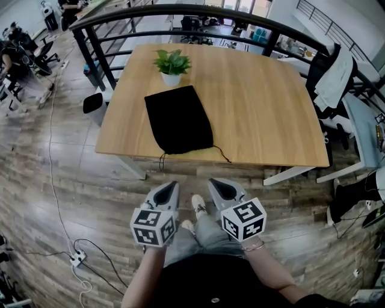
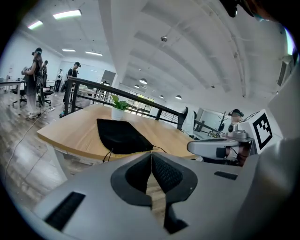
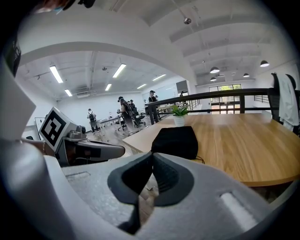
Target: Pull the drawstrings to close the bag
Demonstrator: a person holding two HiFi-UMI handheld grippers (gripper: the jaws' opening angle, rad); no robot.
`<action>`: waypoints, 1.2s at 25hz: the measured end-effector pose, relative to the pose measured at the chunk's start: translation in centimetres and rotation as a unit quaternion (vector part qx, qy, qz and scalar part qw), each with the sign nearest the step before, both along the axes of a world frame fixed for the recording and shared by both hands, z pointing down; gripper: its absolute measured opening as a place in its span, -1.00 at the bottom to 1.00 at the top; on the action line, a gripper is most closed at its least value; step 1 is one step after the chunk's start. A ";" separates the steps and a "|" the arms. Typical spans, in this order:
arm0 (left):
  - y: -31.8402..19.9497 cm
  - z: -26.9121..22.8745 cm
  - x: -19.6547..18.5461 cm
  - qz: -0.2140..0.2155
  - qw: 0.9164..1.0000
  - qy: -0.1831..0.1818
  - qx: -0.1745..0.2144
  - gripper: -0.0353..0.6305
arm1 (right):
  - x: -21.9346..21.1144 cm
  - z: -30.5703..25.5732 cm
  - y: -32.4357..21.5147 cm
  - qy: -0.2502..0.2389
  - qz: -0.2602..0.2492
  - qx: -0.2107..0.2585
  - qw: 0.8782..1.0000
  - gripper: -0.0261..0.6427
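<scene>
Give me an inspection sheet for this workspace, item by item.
Surface: wooden table on a plank floor.
Job's things: black bag lies flat, and its drawstrings trail loose at the near edge.
Clutter: potted plant just behind the bag.
Grippers: left claw and right claw are both shut and empty, short of the table.
Cables: white cable runs to a power strip on the floor.
Surroundings: black railing with a white garment hung on it; seated people at left.

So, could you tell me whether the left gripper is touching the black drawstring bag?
Apart. In the head view the left gripper hangs over the floor, short of the table edge where the black drawstring bag lies.
</scene>
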State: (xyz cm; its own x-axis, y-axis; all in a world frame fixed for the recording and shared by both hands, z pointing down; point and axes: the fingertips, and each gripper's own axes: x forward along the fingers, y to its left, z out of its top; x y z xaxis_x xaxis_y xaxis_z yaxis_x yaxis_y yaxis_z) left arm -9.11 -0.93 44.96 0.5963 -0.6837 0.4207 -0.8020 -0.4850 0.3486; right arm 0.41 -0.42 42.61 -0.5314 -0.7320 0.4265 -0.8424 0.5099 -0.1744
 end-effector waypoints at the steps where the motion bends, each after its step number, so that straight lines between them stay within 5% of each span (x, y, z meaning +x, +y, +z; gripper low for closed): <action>1: -0.4 0.1 -0.1 -0.003 1.000 -0.003 -0.001 -0.84 | -0.1 0.0 -0.5 0.000 -0.003 0.000 1.000 -0.92; 26: -11.2 6.7 -1.3 -0.026 0.993 -0.096 -0.065 -0.83 | 4.2 5.9 -14.1 0.035 -0.045 -0.057 0.997 -0.92; 30: -12.1 7.8 -1.7 -0.026 0.991 -0.102 -0.080 -0.70 | 5.2 6.9 -15.4 0.041 -0.043 -0.067 0.996 -0.92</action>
State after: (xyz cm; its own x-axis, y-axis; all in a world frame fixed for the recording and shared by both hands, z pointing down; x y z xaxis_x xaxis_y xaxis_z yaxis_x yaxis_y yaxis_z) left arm -10.76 -12.99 52.80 0.4533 -0.6266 0.6340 -0.8864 -0.3918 0.2465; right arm 5.57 -15.86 49.48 -0.5489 -0.6184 0.5624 -0.8106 0.5580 -0.1777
